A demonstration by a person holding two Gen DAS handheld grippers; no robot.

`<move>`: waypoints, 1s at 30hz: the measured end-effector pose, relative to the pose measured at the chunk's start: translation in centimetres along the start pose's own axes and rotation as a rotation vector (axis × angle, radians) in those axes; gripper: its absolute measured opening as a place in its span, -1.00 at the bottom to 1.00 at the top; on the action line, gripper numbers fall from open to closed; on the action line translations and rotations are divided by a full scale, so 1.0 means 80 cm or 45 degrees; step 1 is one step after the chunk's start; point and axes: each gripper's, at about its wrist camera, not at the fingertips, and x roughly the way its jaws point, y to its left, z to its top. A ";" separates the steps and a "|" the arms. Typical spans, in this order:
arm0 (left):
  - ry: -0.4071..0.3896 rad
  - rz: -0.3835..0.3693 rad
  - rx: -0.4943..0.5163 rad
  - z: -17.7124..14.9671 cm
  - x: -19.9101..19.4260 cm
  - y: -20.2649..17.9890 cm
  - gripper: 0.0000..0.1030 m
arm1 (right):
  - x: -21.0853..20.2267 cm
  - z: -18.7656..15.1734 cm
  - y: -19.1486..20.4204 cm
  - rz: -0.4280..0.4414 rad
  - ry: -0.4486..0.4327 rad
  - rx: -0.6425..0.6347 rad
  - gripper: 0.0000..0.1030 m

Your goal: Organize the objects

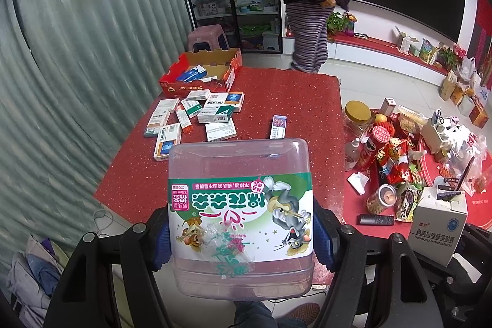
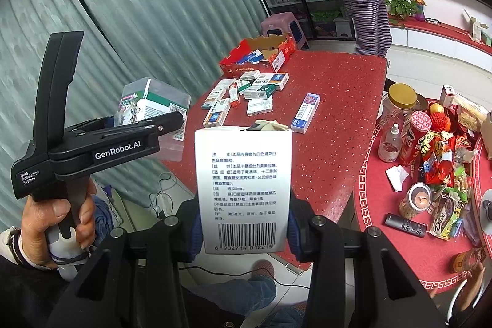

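Clamped in your left tool (image 1: 243, 235), the clear plastic box (image 1: 241, 214) hung above the red tabletop (image 1: 276, 100) while your right tool (image 2: 244, 228) gripped a white medicine carton (image 2: 244, 189), seemingly ready for sorting.

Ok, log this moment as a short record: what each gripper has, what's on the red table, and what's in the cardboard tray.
left gripper: jaws closed on clear plastic box with a cartoon label
right gripper: jaws closed on white medicine box, barcode side facing the camera
red table: loose medicine boxes scattered at the far left, one purple-topped box apart from them
cardboard tray: far left corner, blue-and-white box inside
stage: both items held off the table, not yet placed
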 end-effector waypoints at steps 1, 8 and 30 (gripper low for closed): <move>0.001 -0.001 -0.001 -0.001 0.000 0.001 0.48 | 0.000 -0.001 0.000 0.000 0.001 0.000 -0.18; 0.008 -0.003 -0.001 -0.002 0.000 0.007 0.48 | 0.006 -0.003 0.006 0.002 0.008 -0.003 -0.18; 0.134 0.024 -0.117 -0.029 0.106 0.249 0.48 | 0.227 0.039 0.110 -0.073 0.208 0.193 -0.18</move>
